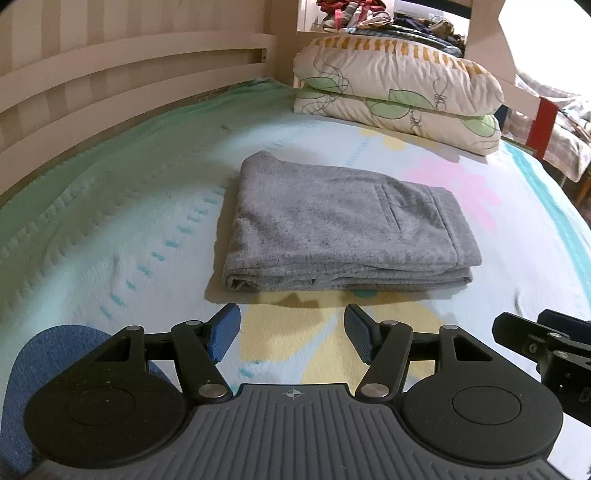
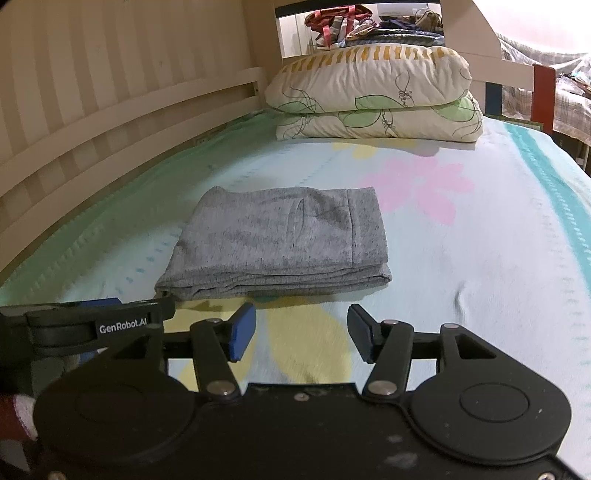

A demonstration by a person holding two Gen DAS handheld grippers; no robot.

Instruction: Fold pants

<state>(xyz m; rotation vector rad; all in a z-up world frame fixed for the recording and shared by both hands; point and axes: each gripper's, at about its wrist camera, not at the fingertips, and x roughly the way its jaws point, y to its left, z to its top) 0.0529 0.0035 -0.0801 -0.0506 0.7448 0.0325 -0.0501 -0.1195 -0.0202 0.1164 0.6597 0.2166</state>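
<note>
The grey pants [image 1: 340,225] lie folded into a compact stack of layers on the bed, pocket side up; they also show in the right wrist view [image 2: 280,243]. My left gripper [image 1: 291,332] is open and empty, just in front of the stack's near edge, not touching it. My right gripper [image 2: 301,332] is open and empty, also just short of the near edge. Part of the right gripper shows at the right edge of the left wrist view [image 1: 546,343], and the left gripper's arm sits at the left of the right wrist view [image 2: 96,325].
The bed [image 1: 110,229] has a pale green and blue floral blanket. Two stacked leaf-print pillows [image 2: 373,96] lie at the head. A slatted cream rail [image 1: 92,88] runs along the left. Piled clothes [image 2: 351,26] sit beyond the headboard.
</note>
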